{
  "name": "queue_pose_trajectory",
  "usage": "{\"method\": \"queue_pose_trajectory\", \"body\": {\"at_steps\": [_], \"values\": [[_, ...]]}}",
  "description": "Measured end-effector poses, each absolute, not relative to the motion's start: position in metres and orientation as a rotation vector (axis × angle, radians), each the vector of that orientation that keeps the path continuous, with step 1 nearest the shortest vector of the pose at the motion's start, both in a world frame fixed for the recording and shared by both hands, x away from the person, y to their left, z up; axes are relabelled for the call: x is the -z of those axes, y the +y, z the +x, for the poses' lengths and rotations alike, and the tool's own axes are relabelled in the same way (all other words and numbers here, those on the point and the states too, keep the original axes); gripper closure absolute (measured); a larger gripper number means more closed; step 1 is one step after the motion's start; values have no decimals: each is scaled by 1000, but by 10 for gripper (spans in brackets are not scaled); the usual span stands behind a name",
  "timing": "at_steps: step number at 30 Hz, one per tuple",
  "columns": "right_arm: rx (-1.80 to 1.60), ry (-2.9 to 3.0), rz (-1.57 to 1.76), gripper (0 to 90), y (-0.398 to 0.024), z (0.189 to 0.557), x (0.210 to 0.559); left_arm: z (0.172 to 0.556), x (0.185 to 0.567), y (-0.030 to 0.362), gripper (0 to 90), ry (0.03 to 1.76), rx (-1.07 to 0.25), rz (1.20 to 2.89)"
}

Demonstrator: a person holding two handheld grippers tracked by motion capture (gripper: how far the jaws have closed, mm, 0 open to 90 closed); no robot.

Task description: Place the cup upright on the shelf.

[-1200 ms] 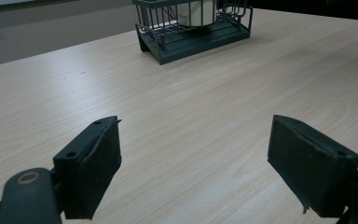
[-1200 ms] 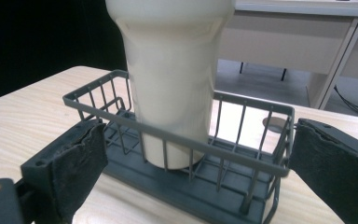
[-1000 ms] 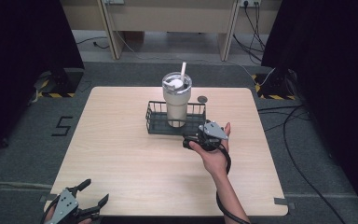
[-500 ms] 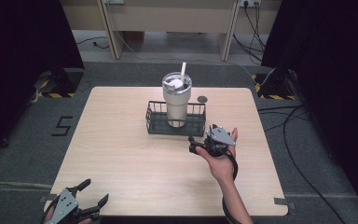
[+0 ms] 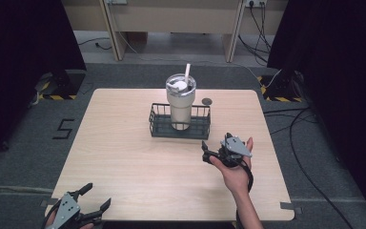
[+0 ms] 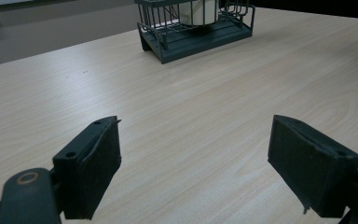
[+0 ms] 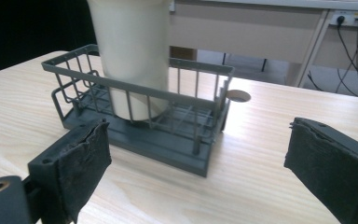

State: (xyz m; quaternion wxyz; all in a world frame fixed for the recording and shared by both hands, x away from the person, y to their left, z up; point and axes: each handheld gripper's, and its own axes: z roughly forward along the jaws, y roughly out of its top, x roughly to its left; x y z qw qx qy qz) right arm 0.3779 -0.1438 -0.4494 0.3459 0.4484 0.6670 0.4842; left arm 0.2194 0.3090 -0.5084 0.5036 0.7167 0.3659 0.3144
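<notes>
Right claw (image 5: 208, 151) backed off basket (image 5: 179, 128) (tumbler (image 5: 180, 101) inside); both claws apart.

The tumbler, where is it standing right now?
In the high view the tumbler stands upright inside the wire basket toward the table's far side.

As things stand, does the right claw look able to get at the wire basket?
Probably yes: the right claw is open, pointed at the wire basket, with bare table between them and nothing in the way.
</notes>
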Motion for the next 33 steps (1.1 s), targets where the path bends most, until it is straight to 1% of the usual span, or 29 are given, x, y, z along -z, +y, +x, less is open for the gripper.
{"method": "queue_pose_trajectory", "body": {"at_steps": [19, 33], "values": [[-1220, 1687, 1252, 79, -185, 342, 466, 219, 508, 308, 162, 883, -760, 1729], [-1174, 1668, 1295, 85, -210, 323, 477, 219, 508, 308, 162, 882, -760, 1729]]}}
